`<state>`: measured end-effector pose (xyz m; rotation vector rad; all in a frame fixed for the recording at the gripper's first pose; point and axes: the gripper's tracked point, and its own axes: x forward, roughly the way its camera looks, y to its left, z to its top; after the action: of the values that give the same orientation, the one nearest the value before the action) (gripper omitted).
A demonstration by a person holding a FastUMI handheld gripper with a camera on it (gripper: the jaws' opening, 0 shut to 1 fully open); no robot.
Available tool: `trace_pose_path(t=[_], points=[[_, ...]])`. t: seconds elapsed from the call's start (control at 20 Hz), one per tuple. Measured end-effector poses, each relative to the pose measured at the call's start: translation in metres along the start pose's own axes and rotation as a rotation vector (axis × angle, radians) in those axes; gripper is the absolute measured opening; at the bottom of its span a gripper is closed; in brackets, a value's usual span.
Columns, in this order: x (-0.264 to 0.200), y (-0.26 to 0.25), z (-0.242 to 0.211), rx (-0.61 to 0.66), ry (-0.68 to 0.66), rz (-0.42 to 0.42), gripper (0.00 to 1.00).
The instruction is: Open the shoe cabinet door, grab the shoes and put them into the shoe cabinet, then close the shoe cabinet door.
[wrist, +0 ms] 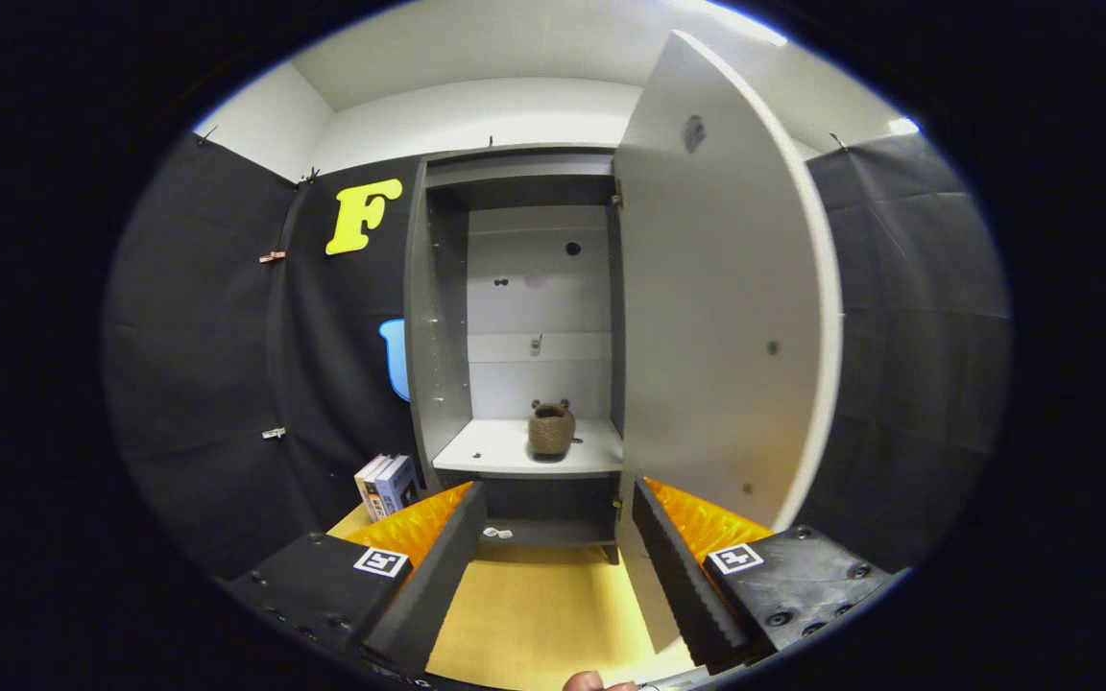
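Nearest, the gripper (553, 566) is hanging spread wide and grasping nothing, with bare floor (539, 605) between its fingers. Just beyond them the shoe cabinet (519, 317) is standing with its door (716, 288) swung open to the right, leaving the shelf reachable. On that shelf (495, 451) a brown shoe (551, 428) is sitting, apparently already put away. Books (388, 485) are leaning at the cabinet's left.

Scene lit evenly from overhead; glare seen on the open door (716, 288). Cabinet (515, 317) interior shadowed up top. Strong fisheye bending at edges; focus sharp throughout.
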<state>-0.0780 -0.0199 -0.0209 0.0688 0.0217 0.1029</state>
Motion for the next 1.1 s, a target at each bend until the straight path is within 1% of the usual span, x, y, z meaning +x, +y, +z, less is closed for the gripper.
trace_pose_path(t=[0.3, 0.55, 0.8, 1.1], points=[[-0.049, -0.066, 0.011, 0.021, 0.001, -0.059, 0.97], [-0.062, -0.129, 0.02, 0.034, 0.002, -0.102, 0.97], [-0.049, -0.178, 0.026, 0.046, 0.004, -0.116, 0.98], [-0.013, -0.195, 0.019, 0.033, 0.044, -0.082, 0.99]])
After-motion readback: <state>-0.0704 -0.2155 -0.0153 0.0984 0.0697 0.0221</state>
